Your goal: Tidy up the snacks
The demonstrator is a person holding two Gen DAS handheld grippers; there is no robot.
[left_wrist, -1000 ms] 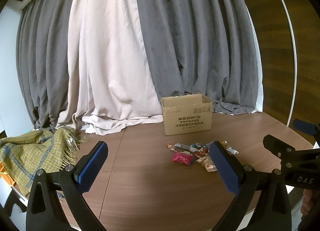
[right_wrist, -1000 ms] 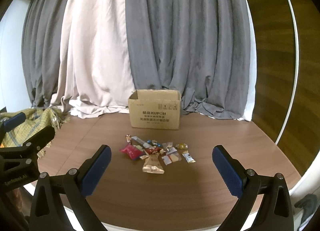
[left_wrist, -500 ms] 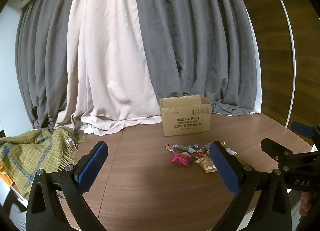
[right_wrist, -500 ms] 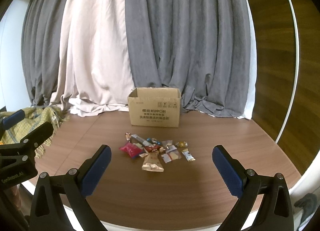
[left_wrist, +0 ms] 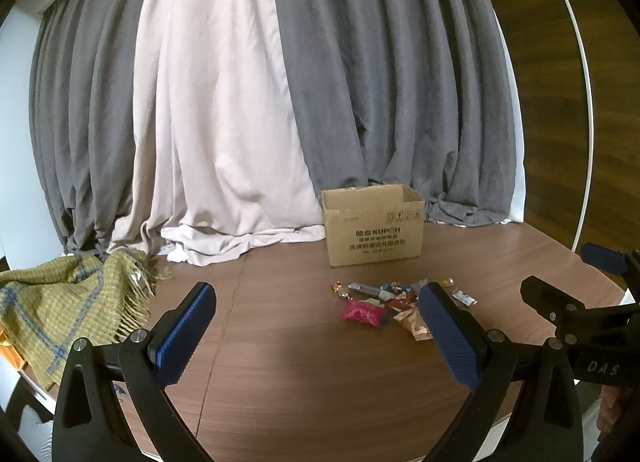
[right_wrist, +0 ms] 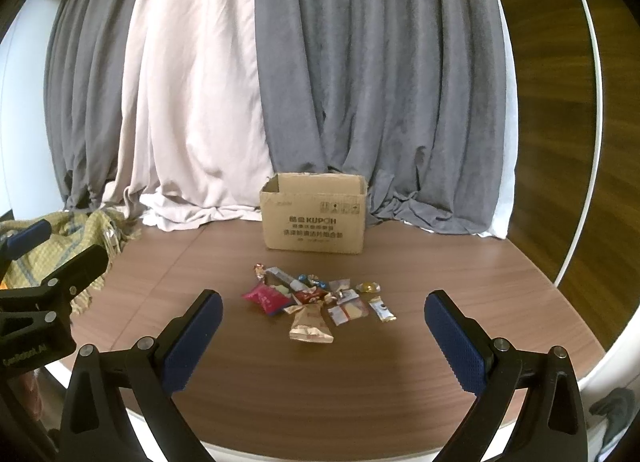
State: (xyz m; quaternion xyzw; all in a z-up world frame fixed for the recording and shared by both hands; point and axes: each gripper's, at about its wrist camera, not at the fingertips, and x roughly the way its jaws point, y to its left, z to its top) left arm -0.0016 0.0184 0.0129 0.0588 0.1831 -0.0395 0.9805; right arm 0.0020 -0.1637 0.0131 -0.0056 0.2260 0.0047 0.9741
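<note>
Snacks are heaped mid-frame before the cardboard box. Left gripper and right gripper are spread, empty. Overlapping wrappers risk a double pick.

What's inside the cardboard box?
The cardboard box is open on top, but only its inner walls show. Its front wall hides the bottom, so any contents cannot be seen. The snacks lie outside, in front.
</note>
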